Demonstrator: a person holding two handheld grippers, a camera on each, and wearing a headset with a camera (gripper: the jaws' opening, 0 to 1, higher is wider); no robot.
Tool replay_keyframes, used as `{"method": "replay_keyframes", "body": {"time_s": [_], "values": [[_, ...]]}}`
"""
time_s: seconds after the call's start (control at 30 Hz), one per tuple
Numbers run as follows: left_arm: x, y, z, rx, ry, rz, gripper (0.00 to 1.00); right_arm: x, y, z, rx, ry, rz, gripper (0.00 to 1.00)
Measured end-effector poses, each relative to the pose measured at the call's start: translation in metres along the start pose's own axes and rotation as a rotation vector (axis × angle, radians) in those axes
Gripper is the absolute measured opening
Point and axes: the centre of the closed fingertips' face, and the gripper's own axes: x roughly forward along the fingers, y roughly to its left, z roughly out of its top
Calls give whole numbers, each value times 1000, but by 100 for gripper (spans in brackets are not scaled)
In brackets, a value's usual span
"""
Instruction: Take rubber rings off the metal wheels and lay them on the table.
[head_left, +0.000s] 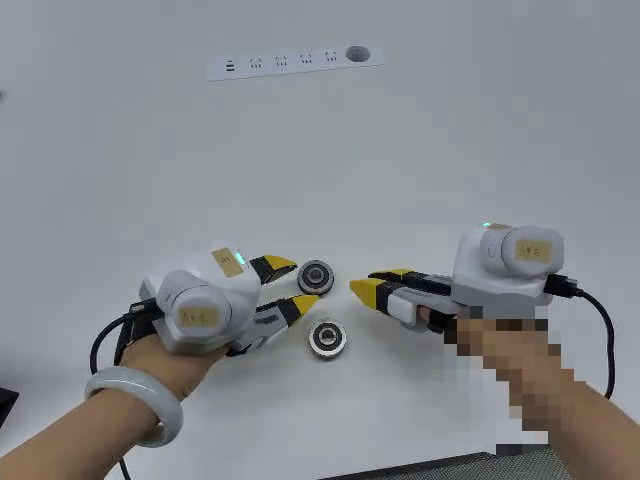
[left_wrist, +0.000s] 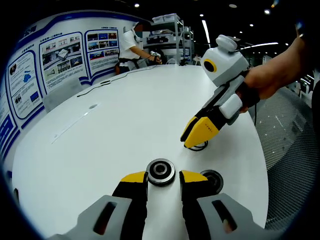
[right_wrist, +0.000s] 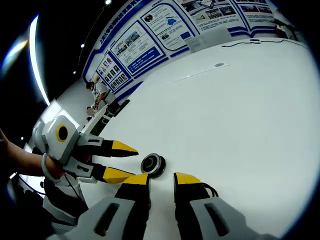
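A metal wheel (head_left: 316, 276) with a dark rim lies flat on the white table (head_left: 420, 160), right at the tips of my left gripper (head_left: 298, 283). In the left gripper view the wheel (left_wrist: 160, 171) sits between the two yellow tips with a small gap on one side, and the jaws are open. A second wheel (head_left: 328, 338) lies just nearer me. My right gripper (head_left: 380, 282) faces the left one, tips low over the table and slightly apart. A loose black rubber ring (left_wrist: 199, 146) lies under its tips, and part of the ring (right_wrist: 212, 190) shows beside one jaw.
A white power strip (head_left: 295, 62) lies at the far side of the table. The table's near edge and a dark floor mat (head_left: 470, 468) are just below my hands. A person (left_wrist: 131, 44) stands at the far end of the table.
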Motion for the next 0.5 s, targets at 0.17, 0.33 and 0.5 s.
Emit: {"method": "replay_keyframes", "body": {"time_s": [0.17,0.33,0.5], "values": [[6,2,2,3,6,-4,25,5,2,1,10,1,11,19],[12,3,3,7,14,-10,23,9,2,1,21,1,18,19],[16,4,2,9,27,-14,21,11,1,2,32,-1,22,19]]}}
